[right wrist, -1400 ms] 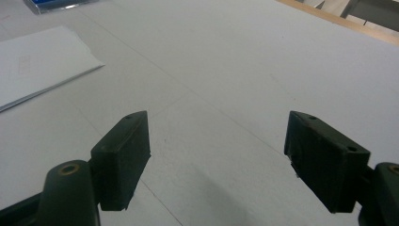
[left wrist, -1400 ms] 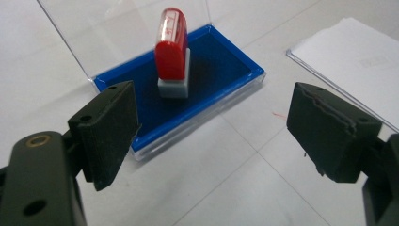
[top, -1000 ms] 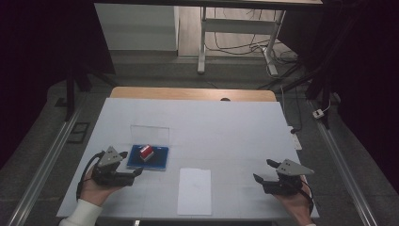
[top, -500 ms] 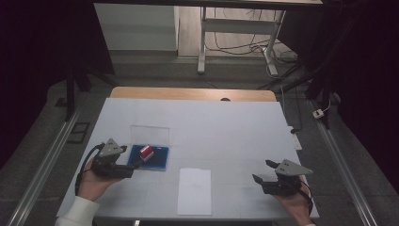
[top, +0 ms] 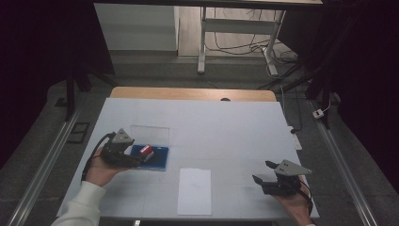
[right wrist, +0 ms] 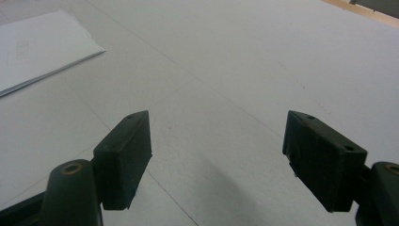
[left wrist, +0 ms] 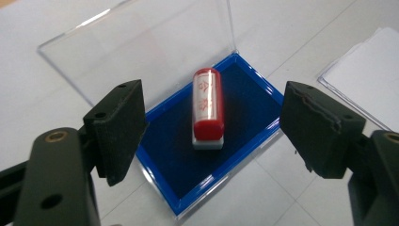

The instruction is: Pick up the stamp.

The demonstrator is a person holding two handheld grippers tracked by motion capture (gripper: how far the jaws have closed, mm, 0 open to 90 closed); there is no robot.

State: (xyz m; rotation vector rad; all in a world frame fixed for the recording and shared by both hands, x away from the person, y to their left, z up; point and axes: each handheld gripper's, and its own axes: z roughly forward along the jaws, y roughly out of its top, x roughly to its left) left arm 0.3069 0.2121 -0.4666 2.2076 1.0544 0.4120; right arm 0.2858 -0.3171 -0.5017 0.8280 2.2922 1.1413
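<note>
White table (top: 226, 122): red stamp (left wrist: 207, 106) lies in the open blue case (left wrist: 244, 101) at 9 o'clock, lid back for access. Left gripper (left wrist: 211, 122) has been narrowing around it without contact; right gripper (right wrist: 216, 155) waits spread at 4 o'clock.

lid (left wrist: 141, 47): upright behind stamp (left wrist: 207, 106) | front, sides: free | paper sheet (top: 195, 190): flat, no bar

White table (top: 226, 122), blue case (top: 157, 161), paper sheet (top: 195, 190)
</note>
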